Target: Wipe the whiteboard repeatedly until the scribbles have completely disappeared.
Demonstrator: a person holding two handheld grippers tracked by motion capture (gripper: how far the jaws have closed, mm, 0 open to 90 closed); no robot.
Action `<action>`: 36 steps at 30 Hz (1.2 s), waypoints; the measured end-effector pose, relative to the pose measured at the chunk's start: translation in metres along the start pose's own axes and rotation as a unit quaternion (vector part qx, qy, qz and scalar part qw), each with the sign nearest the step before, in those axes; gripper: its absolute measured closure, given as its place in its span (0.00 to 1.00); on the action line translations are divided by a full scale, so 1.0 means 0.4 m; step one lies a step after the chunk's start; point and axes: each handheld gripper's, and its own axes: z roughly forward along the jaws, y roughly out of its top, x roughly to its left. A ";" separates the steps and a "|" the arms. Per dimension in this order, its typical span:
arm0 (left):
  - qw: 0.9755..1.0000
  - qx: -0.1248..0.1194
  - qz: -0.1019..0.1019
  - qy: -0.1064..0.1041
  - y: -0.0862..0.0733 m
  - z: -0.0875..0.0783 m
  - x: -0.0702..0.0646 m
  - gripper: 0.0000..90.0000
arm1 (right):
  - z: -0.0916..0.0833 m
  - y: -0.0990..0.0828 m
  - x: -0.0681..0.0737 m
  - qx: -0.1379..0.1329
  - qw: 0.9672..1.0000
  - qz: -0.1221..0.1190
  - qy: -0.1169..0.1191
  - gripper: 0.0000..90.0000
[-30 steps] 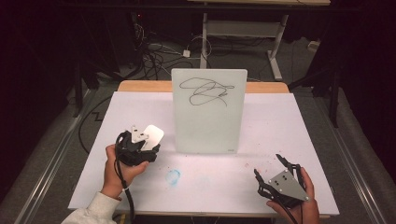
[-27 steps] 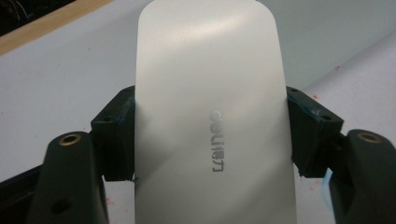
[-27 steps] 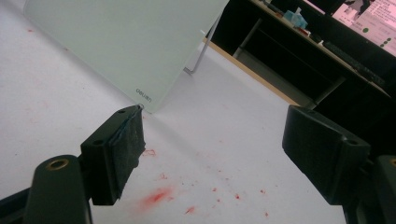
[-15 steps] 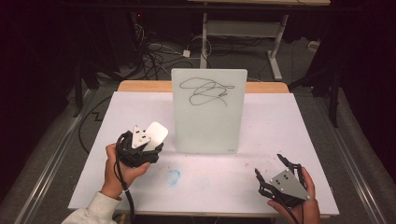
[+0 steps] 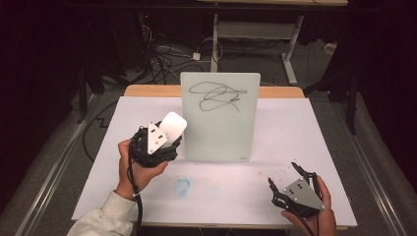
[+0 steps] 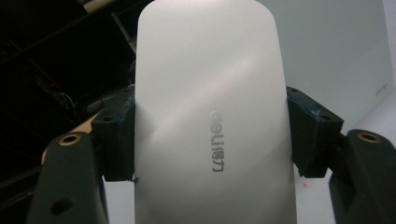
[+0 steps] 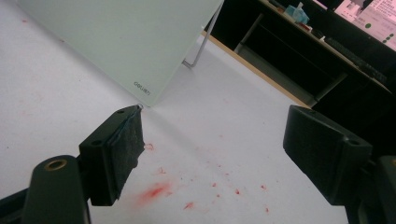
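Note:
A white glass board (image 5: 220, 118) stands upright mid-table with a black scribble (image 5: 216, 96) near its top. My left gripper (image 5: 168, 136) is shut on a white rounded eraser (image 5: 173, 126), lifted off the table just left of the board. In the left gripper view both pads press the sides of the eraser (image 6: 210, 116), and the board (image 6: 336, 46) stands behind it. My right gripper (image 5: 282, 173) rests near the front right edge, jaws open with nothing between them. The right gripper view shows the board's lower corner (image 7: 116, 37) ahead of the open gripper (image 7: 215, 154).
A white sheet covers the table (image 5: 295, 123). A faint blue smudge (image 5: 182, 187) lies in front of the board. Red marker specks (image 7: 156, 191) dot the sheet by the right gripper. Cables (image 5: 167, 54) and a desk frame (image 5: 251, 29) sit on the floor beyond the far edge.
My left gripper has risen with the eraser and moved right, closer to the board's left edge. The right gripper has stayed where it was.

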 end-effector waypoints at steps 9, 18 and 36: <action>0.998 -0.046 0.026 0.019 0.083 0.033 -0.053 0.32 | -0.005 -0.007 -0.005 0.000 1.000 0.000 -0.003 0.23; 0.998 -0.041 0.039 0.035 0.123 0.093 -0.079 0.32 | 0.001 -0.008 0.002 0.007 1.000 -0.006 0.002 0.23; 0.996 -0.041 0.055 0.064 0.140 0.170 -0.072 0.32 | 0.008 -0.015 0.009 0.016 1.000 -0.016 0.006 0.23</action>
